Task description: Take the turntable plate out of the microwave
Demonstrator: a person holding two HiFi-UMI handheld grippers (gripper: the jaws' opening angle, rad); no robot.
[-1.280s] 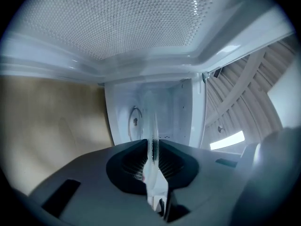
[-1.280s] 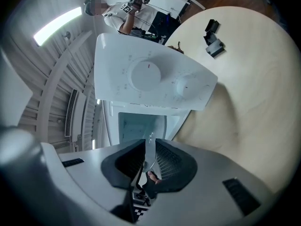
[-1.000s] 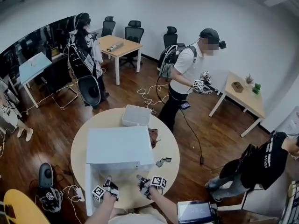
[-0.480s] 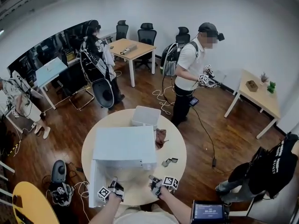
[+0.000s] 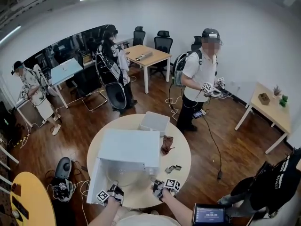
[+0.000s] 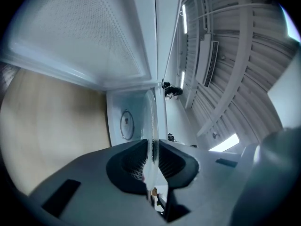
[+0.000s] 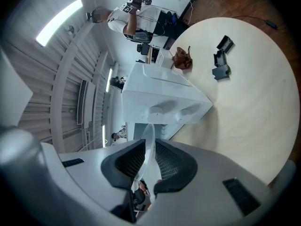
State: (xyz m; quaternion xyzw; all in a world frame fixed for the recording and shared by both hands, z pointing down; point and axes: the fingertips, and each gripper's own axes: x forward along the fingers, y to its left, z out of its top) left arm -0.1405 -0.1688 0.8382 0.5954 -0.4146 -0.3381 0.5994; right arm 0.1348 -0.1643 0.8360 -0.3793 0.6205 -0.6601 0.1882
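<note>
Left gripper view has the left gripper [image 6: 151, 161] clenched on the rim of the plate [image 6: 151, 121], with the clear glass standing edge-on between its dark pads. Right gripper view shows the right gripper [image 7: 145, 157] pinching the opposite rim the same way, its jaws narrow but kept apart by the glass. Head view puts the pair at the near edge of the table [image 5: 181, 147], just in front of the microwave [image 5: 129, 147], whose door [image 5: 93, 180] hangs open to the left. Compared with a second ago, both grippers have drawn back toward the near side, bringing the plate with them, and neither grip has changed. The head camera has pulled back too, so more of the room shows at the left. Past the left gripper's jaws the cavity [image 6: 115, 107] lies beyond the plate, and a round fitting [image 6: 126, 125] inside it is uncovered. That suggests the plate has left its seat and is mostly clear of the opening, though I cannot tell whether its far rim is still inside. The removal looks nearly done. What remains is to carry the glass level over bare table and set it down, away from the brown item [image 5: 166, 144] and black clips [image 5: 172, 167] on the right.
</note>
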